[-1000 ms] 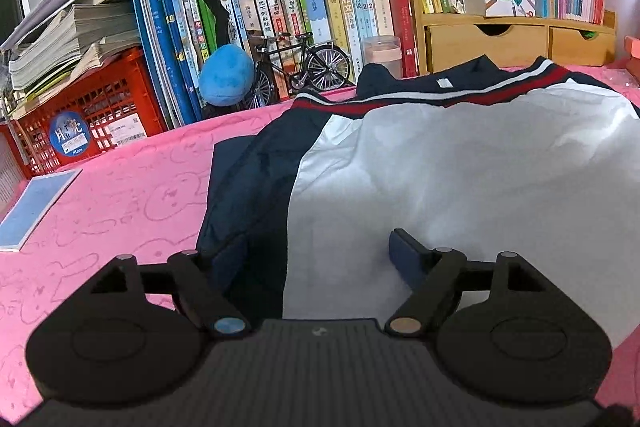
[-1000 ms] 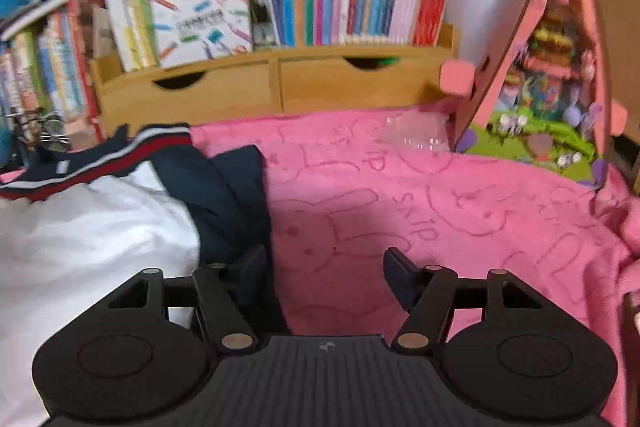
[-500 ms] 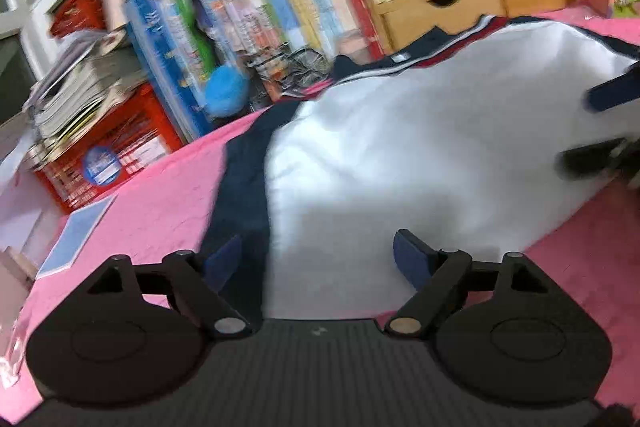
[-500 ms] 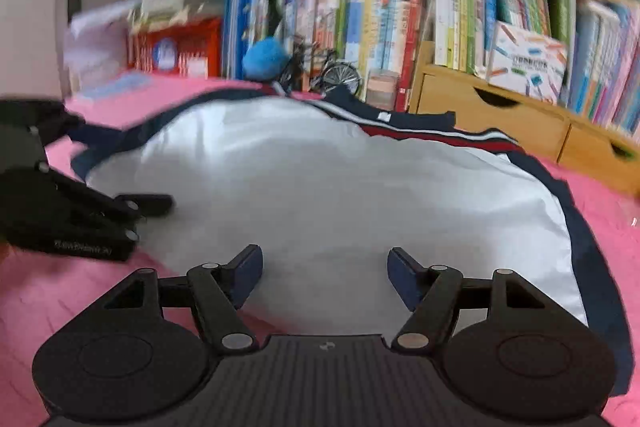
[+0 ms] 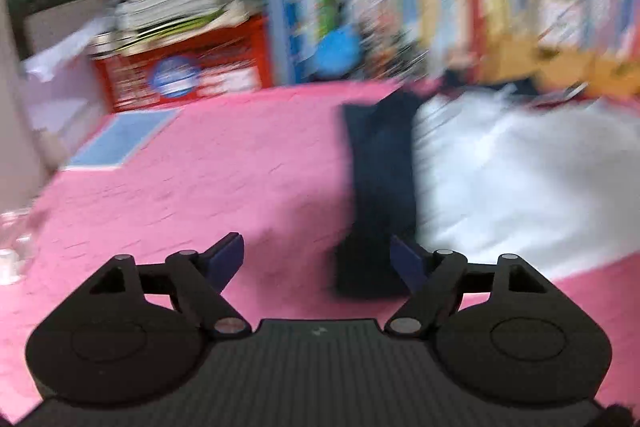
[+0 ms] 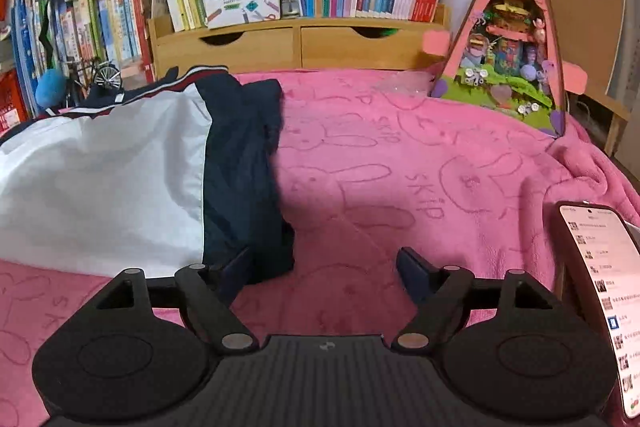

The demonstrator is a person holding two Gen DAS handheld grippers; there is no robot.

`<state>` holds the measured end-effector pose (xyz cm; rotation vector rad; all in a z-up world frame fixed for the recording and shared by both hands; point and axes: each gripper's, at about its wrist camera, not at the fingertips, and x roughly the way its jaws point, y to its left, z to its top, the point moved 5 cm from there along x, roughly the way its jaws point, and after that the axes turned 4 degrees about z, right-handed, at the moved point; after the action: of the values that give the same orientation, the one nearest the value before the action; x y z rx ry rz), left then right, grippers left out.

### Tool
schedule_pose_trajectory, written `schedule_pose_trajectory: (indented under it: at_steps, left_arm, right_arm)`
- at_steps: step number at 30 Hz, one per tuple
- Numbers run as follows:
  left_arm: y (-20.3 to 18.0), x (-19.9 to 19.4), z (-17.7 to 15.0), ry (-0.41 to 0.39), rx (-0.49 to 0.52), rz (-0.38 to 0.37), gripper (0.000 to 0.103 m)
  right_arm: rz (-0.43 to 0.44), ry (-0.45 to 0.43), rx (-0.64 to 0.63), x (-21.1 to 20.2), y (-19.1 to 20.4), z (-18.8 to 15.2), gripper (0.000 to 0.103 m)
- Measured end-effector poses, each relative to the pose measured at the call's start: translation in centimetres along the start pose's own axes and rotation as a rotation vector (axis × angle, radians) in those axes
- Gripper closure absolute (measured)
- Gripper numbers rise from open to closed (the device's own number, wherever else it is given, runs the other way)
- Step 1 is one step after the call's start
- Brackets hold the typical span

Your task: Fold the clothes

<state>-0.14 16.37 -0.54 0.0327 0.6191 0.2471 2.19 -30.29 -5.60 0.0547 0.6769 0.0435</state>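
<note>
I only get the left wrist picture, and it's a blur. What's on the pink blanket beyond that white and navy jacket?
Observer: A phone with its screen lit, at the far right of the blanket.
Operator: Anything standing behind it?
Observer: A pink triangular toy house, upright at the back.
Operator: And the jacket on that side?
Observer: Navy cloth lies bunched along its right edge, beside the white panel.
</note>
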Motion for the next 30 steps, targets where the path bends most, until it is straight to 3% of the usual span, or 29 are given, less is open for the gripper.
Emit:
schedule_pose_trajectory:
  at_steps: [4,6,7,11,12,14,15,16,18,20,24,28,30]
  left_arm:
    - [-5.7,-0.8,2.2,-0.045,0.052,-0.173,0.023]
    - [-9.5,-0.3,3.5,-0.066,0.119,-0.223,0.044]
    - [-11.2,0.7,4.0,-0.058,0.149,-0.227,0.064]
    - [-17.0,5.7,5.4,0.008,0.222,-0.240,0.072]
    - [-18.3,7.1,5.6,0.032,0.228,-0.242,0.073]
    - [-20.1,10.1,6.3,0.073,0.248,-0.229,0.073]
    - [-20.6,11.3,6.5,0.083,0.268,-0.206,0.073]
    - [-21.1,12.6,6.8,0.094,0.288,-0.183,0.073]
    - [-22.2,15.1,7.2,0.115,0.328,-0.137,0.073]
    - [-22.6,17.2,8.5,0.066,0.399,-0.081,0.072]
    - [-22.6,19.9,10.4,0.087,0.372,0.003,0.071]
    - [-21.4,17.9,9.6,0.077,0.335,-0.037,0.071]
    - [-20.7,15.3,8.6,0.049,0.354,-0.077,0.066]
  right_arm:
    - [-0.022,-0.007,-0.002,0.2,0.5,0.1,0.024]
    - [-0.039,-0.033,-0.037,-0.7,1.7,0.5,0.024]
    - [-0.036,-0.051,-0.067,-1.1,2.5,0.8,0.023]
    - [0.131,-0.131,-0.239,-1.8,9.7,2.6,0.023]
    - [0.182,-0.146,-0.279,-1.9,11.6,2.9,0.026]
    - [0.322,-0.096,-0.269,-0.6,14.6,3.0,0.043]
    - [0.382,-0.063,-0.259,0.2,16.0,3.0,0.062]
    - [0.439,-0.031,-0.249,1.0,17.3,2.9,0.070]
    - [0.449,-0.004,-0.239,2.5,18.6,2.6,0.070]
    - [0.458,0.004,-0.233,2.8,18.8,2.9,0.069]
    - [0.460,0.011,-0.238,2.9,18.9,3.0,0.068]
    - [0.443,0.007,-0.264,2.8,19.3,2.6,0.066]
    - [0.451,0.009,-0.257,2.8,19.3,2.6,0.065]
